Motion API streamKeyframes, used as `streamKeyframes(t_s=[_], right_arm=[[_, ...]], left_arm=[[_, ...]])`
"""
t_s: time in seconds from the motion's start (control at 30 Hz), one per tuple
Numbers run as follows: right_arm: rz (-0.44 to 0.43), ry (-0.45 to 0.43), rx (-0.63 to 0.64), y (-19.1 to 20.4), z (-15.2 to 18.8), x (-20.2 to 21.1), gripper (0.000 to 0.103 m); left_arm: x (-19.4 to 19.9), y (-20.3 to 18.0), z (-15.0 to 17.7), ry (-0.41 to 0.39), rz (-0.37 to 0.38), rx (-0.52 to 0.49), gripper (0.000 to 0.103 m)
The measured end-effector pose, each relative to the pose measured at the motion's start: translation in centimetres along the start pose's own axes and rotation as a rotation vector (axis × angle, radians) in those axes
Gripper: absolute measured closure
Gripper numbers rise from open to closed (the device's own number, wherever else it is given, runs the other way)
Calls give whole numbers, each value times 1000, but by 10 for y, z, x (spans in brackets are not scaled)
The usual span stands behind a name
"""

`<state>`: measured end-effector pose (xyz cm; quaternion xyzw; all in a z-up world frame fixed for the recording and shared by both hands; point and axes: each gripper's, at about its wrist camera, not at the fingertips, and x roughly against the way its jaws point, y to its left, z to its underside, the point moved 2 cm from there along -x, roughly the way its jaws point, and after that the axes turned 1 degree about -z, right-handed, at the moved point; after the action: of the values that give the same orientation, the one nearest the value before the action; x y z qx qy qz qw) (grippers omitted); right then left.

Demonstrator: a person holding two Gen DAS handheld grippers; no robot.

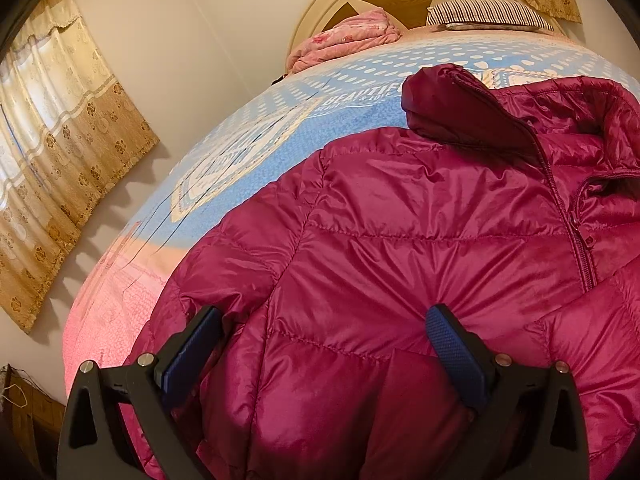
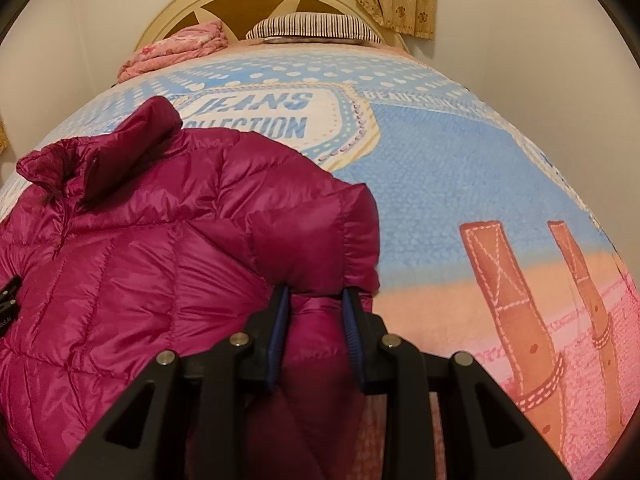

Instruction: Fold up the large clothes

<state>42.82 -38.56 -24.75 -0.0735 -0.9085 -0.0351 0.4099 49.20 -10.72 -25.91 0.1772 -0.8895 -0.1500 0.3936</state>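
A magenta quilted puffer jacket lies front up on the bed, zipper and collar toward the headboard. My left gripper is open, its blue-padded fingers spread wide and resting on the jacket's lower left part. In the right wrist view the jacket fills the left half. My right gripper is shut on a bunched fold of the jacket's sleeve at the jacket's right edge, with the sleeve end folded over just beyond the fingertips.
The bed cover is blue and pink with printed lettering. A pink folded blanket and a striped pillow lie by the round headboard. Patterned curtains hang on the left wall.
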Motion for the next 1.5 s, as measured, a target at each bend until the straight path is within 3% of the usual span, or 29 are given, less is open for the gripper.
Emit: streamKeyframes(t_s=[0.57, 0.63, 0.67, 0.7, 0.77, 0.87, 0.93, 1.07, 1.13, 1.23, 1.37, 1.5], right_arm=[[5, 4, 2, 3, -1, -1, 73], [7, 10, 9, 2, -2, 0, 70], [15, 19, 17, 0, -4, 1, 57], [50, 27, 18, -5, -5, 6, 34], [108, -12, -4, -14, -5, 26, 20], [113, -65, -48, -24, 3, 64, 17], [19, -40, -56, -18, 17, 88, 17], [-106, -44, 48, 20, 55, 133, 5], [-127, -69, 108, 42, 78, 151, 5], [-166, -75, 177, 73, 115, 165, 4], [-141, -80, 202, 93, 140, 169, 4], [-133, -129, 170, 91, 141, 184, 4]], left_arm=[[1, -5, -2, -3, -20, -21, 1], [3, -2, -7, 21, 6, -55, 1], [6, 2, -10, 30, 32, -66, 1], [16, 17, -14, 18, 65, -51, 1], [35, 49, -17, -33, 103, -11, 1], [54, 110, -3, -94, 93, -1, 1], [52, 153, 20, -96, 58, -4, 1], [12, 223, 89, 32, -29, -15, 1], [-6, 245, 118, 101, -35, 11, 1], [-4, 269, 141, 102, 39, 102, 1], [0, 272, 150, 122, 109, 151, 1], [8, 269, 156, 119, 96, 158, 1]])
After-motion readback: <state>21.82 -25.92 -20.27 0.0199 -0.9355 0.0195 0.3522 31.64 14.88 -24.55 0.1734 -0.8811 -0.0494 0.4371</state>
